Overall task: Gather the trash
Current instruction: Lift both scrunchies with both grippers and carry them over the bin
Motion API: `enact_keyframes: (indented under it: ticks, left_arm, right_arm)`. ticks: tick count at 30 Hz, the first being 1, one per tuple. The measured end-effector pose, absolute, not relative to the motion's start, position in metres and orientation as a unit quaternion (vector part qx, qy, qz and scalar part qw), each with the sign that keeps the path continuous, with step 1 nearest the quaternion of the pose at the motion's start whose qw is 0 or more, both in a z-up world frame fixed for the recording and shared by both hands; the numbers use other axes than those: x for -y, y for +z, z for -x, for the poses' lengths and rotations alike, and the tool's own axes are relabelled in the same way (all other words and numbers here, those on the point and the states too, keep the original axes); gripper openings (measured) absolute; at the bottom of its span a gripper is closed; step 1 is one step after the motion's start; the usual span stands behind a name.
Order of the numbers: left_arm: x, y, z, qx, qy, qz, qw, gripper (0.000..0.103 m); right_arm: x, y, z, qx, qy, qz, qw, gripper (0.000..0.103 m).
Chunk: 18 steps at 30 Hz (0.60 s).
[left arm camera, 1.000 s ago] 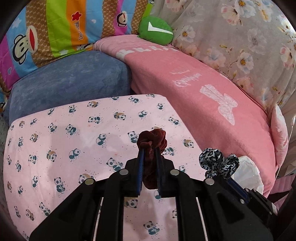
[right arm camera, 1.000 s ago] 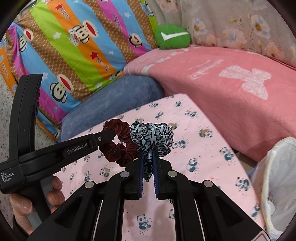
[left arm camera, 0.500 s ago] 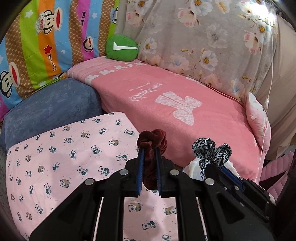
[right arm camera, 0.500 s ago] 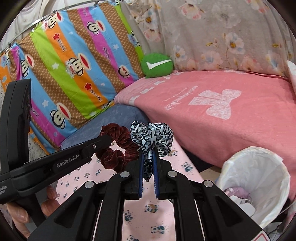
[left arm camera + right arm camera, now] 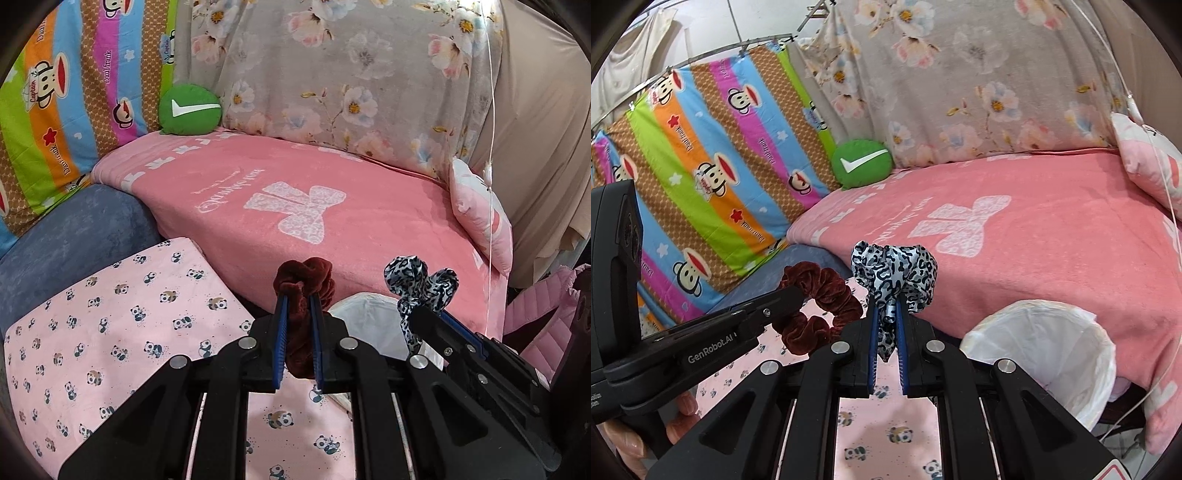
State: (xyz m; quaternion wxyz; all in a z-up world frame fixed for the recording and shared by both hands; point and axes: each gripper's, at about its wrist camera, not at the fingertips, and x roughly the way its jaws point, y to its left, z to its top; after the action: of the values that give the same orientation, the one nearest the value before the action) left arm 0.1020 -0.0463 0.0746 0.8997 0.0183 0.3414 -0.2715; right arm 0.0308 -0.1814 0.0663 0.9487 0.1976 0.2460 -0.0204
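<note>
Your left gripper point(image 5: 298, 295) is clamped on the dark red velvet scrunchie point(image 5: 304, 291), its blue-edged pads pinching the fabric so that a bunch stands above the tips and the rest hangs down between the jaws. In the right wrist view the same scrunchie point(image 5: 820, 306) shows as a full ring at the end of that gripper, held above the panda-print pink sheet point(image 5: 110, 325). Just to its right, your right gripper point(image 5: 887, 306) is closed narrowly on the leopard-print scrunchie point(image 5: 895, 273), which puffs out above the fingertips while a tail of it runs down between the pads. The two scrunchies sit close side by side, not clearly touching. Further right and lower stands the white-lined bin point(image 5: 1045, 354), against the edge of the pink blanket point(image 5: 1015, 236); in the left wrist view its rim point(image 5: 365, 314) shows behind and between the two grippers. Your fingers point(image 5: 681, 417) show on the left handle.
</note>
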Motion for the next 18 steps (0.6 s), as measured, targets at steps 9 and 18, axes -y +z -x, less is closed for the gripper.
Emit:
enact_keyframes:
  ticks: [9, 18]
  left_arm:
    - [0.081, 0.072, -0.089, -0.345, -0.294, -0.040, 0.890, 0.012]
    - [0.114, 0.067, -0.078, -0.349, -0.316, -0.067, 0.880, 0.012]
  right_arm:
    - [0.222, 0.061, -0.011, -0.238, -0.047, -0.216, 0.946, 0.010]
    - [0.248, 0.052, 0.004, -0.234, -0.070, -0.235, 0.941, 0.010]
